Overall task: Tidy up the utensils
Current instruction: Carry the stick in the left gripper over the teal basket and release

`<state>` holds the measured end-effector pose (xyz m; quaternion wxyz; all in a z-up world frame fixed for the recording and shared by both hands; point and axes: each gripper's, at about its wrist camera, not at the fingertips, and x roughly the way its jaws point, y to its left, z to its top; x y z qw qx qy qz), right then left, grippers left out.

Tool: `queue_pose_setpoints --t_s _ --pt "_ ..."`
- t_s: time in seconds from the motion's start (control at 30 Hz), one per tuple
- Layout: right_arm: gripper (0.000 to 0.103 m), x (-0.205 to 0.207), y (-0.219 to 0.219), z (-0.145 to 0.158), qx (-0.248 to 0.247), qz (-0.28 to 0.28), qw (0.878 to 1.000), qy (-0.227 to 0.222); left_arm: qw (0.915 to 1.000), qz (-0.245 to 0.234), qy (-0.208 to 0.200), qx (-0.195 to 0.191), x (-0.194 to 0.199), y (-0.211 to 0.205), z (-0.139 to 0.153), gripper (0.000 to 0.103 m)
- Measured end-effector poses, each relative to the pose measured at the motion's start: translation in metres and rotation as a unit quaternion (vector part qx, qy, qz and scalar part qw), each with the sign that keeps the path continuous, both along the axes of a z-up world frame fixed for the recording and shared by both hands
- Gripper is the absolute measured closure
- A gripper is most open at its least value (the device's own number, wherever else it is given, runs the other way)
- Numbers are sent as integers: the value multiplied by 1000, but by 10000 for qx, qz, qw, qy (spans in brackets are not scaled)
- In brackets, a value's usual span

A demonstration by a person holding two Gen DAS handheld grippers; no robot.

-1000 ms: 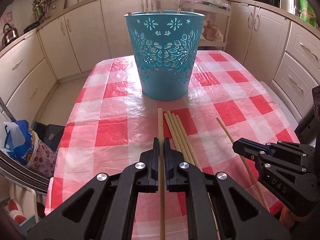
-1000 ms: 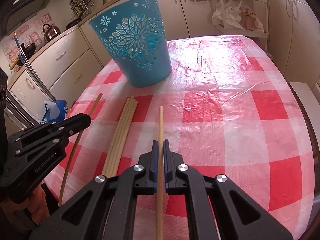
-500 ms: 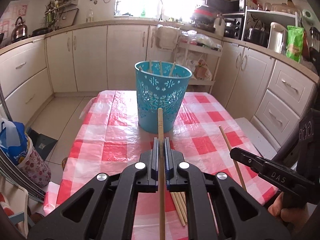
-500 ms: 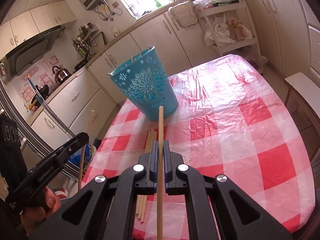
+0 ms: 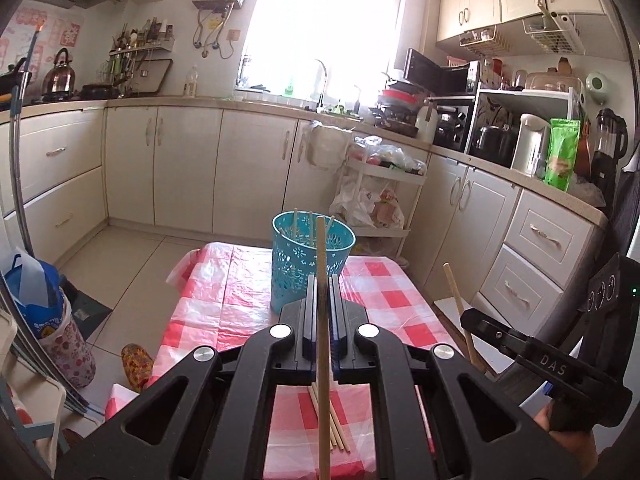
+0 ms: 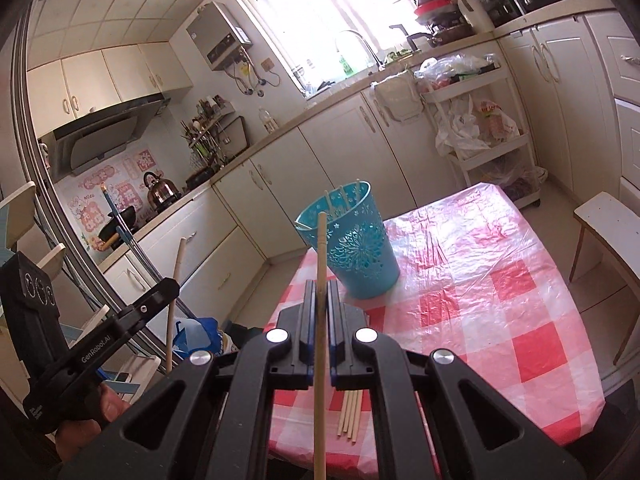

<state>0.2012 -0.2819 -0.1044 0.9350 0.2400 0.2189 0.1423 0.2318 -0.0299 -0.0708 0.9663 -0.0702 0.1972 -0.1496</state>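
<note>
Left wrist: chopsticks (image 5: pixel 310 227) in basket (image 5: pixel 308 266)

The left tool (image 5: pixel 320 300) clamps a long wooden chopstick (image 5: pixel 322 320) above the red-and-white checked desk (image 5: pixel 240 292), where a pierced turquoise plastic bin (image 5: pixel 308 256) holds sticks; the right tool (image 5: pixel 474 322) grips another chopstick (image 5: pixel 454 292)

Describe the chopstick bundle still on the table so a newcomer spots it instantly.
Find the red-and-white checked table with the blue basket. The loose chopsticks lie flat together near the table's near edge, unlike those standing in the basket or clamped in grippers.
</note>
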Motion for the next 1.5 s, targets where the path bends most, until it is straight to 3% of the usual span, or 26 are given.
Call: queue_pose_setpoints --t_s 0.3,0.47,0.67,0.87,1.27,1.5 --pt "97 -33 -2 36 16 -46 9991 -411 9981 19 -584 -189 -38 9 51 98" --pt "97 -37 -7 46 -1 -79 9986 -522 9964 -121 -808 -214 -27 1 71 98" --pt "97 -24 -20 33 66 -186 9990 -412 9953 -334 -770 -480 34 -7 74 98" --pt "97 1 -35 1 184 -301 9993 -109 9958 -212 -607 -654 111 -12 61 98" --pt "97 51 -41 -53 283 -305 9982 435 9912 314 -864 -948 236 -39 31 98" --pt "97 75 -43 -78 357 -254 9969 653 9852 859 -1123 -967 273 -50 12 98"
